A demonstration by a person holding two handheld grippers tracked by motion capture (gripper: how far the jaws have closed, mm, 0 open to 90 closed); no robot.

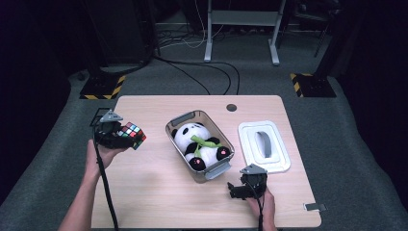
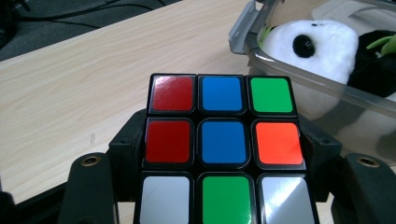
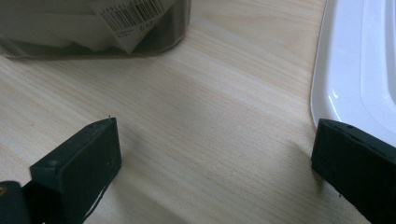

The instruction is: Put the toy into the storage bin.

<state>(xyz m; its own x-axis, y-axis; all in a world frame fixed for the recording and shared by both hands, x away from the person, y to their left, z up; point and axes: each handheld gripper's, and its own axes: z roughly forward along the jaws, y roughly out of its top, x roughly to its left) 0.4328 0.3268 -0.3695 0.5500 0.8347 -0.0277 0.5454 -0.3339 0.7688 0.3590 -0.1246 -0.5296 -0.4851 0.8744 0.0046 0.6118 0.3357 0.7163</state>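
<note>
A scrambled puzzle cube (image 1: 131,134) (image 2: 223,144) with red, blue, green, orange and white stickers is clamped between the jaws of my left gripper (image 1: 124,137) (image 2: 223,154), held above the left part of the table. A plush panda (image 1: 201,144) (image 2: 322,51) lies in a clear plastic bin (image 1: 226,144) (image 2: 280,77) at the table's middle, to the right of the cube. My right gripper (image 1: 235,191) (image 3: 215,163) rests low near the front edge with its jaws wide apart and nothing between them, just in front of the bin.
A white lid (image 1: 264,146) (image 3: 359,70) lies flat to the right of the bin, close to my right gripper's right jaw. The bin carries a barcode label (image 3: 133,18). Cables and stand legs (image 1: 240,33) lie on the floor beyond the wooden table (image 1: 154,192).
</note>
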